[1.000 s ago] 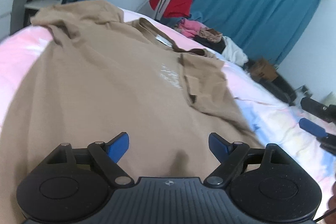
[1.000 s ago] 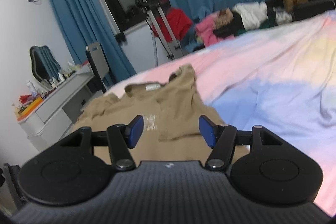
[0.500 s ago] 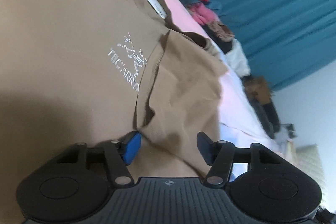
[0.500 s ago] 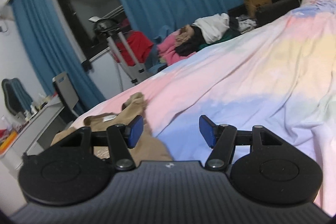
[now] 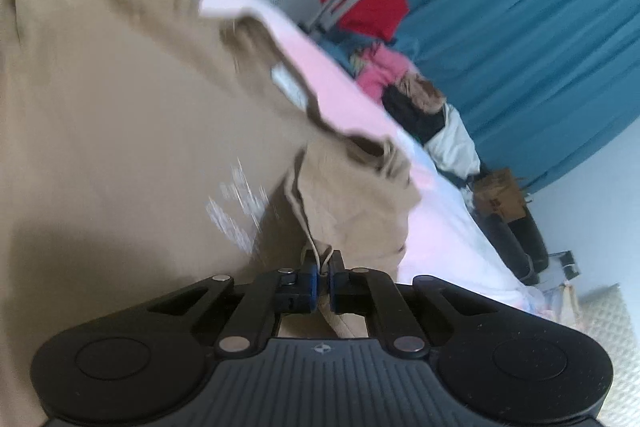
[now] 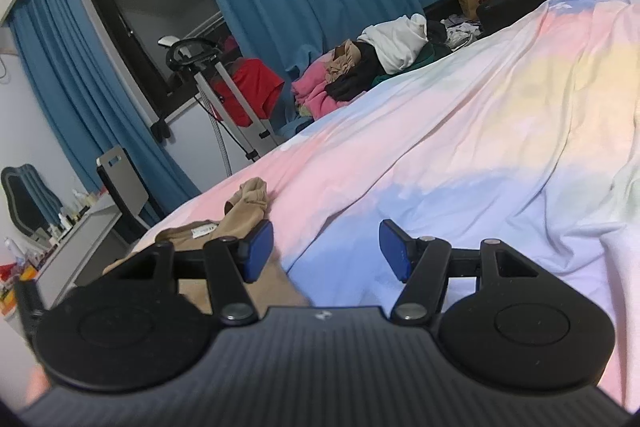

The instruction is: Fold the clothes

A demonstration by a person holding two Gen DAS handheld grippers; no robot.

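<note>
1. Tan T-shirt spread on pastel bedsheet, sleeve hem pinched between pressed-together left gripper.
2. Right gripper spread wide, empty, above sheet beside shirt.
3. Sleeve fold apparently under way; next, likely carrying sleeve inward across chest.

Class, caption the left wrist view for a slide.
Left gripper pinching the tan shirt's sleeve edge on the bed.

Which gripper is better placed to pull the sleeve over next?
Left. The left gripper is shut on the tan shirt sleeve edge; the right gripper is open, over the bedsheet.
</note>
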